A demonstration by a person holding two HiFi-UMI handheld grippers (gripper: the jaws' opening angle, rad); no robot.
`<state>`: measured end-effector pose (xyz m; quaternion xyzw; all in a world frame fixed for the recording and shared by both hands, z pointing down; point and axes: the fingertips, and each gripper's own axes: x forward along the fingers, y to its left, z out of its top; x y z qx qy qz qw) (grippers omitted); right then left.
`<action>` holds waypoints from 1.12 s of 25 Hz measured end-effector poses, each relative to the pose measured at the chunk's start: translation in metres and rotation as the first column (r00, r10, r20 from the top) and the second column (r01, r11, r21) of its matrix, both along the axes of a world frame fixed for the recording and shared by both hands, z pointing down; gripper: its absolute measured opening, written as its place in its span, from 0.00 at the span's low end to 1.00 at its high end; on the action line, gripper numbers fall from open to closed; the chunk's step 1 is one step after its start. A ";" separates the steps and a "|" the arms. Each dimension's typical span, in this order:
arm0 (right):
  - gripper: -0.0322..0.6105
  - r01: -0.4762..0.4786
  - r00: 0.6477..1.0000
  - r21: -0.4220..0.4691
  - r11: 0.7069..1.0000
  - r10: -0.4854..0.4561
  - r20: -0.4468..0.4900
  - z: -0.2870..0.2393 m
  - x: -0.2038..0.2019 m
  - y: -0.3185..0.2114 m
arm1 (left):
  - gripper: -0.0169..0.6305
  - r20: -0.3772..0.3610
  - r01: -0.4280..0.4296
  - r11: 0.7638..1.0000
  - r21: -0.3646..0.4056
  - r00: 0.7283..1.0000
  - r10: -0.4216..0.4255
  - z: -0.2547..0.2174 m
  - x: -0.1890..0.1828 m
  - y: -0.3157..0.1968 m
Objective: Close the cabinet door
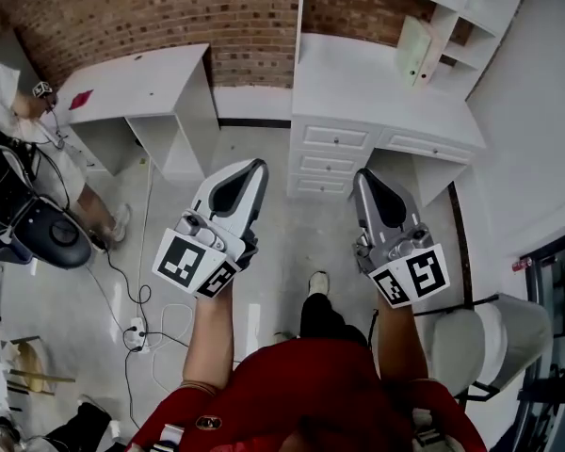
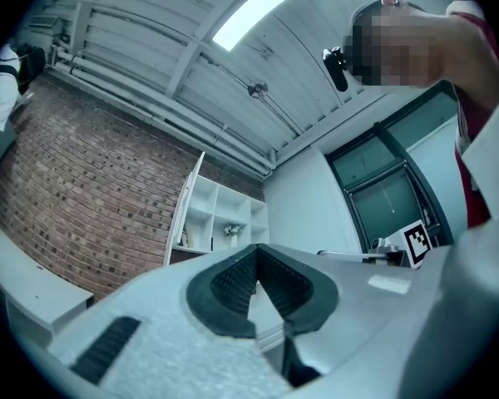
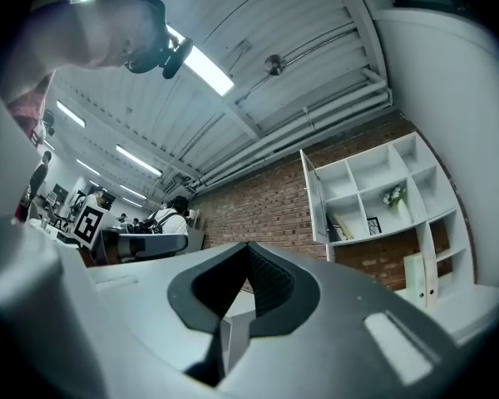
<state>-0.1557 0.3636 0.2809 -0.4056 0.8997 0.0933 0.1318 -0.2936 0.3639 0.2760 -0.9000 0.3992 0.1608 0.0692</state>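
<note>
- Head view: the left gripper (image 1: 254,167) and the right gripper (image 1: 362,175) are held side by side over the pale floor, well apart from each other, both aimed at a white desk (image 1: 358,102) with drawers; above the desk stands the white shelf cabinet (image 1: 457,8) against the brick wall (image 1: 169,8); a second white table (image 1: 141,78) stands to the left, with a seated person (image 1: 5,102) beside it.
- Left gripper view: the jaws are pressed together at the tips with nothing between the ribbed pads (image 2: 233,279); beyond them the cabinet door (image 2: 185,210) stands swung out from the shelves' left edge, seen nearly edge-on; the gripper is well apart from it.
- Right gripper view: the jaws (image 3: 248,246) likewise meet at the tips and hold nothing; the cabinet door (image 3: 314,198) hangs open at the left side of the shelves, up and to the right of the jaws, untouched.
</note>
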 end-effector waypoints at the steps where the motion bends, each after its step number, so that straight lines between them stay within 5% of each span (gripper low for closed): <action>1: 0.07 0.000 1.000 0.003 1.000 0.000 0.006 -0.001 0.002 -0.012 | 0.03 0.006 0.002 1.000 0.000 1.000 -0.002 -0.001 0.002 -0.012; 20: 0.07 0.073 0.996 0.042 0.996 -0.075 0.037 -0.011 0.077 -0.277 | 0.03 0.085 0.094 0.996 0.012 0.992 -0.094 -0.025 0.065 -0.283; 28: 0.07 0.111 0.993 0.030 0.993 -0.112 0.039 -0.010 0.091 -0.344 | 0.03 0.104 0.115 0.993 0.006 0.988 -0.115 -0.034 0.084 -0.346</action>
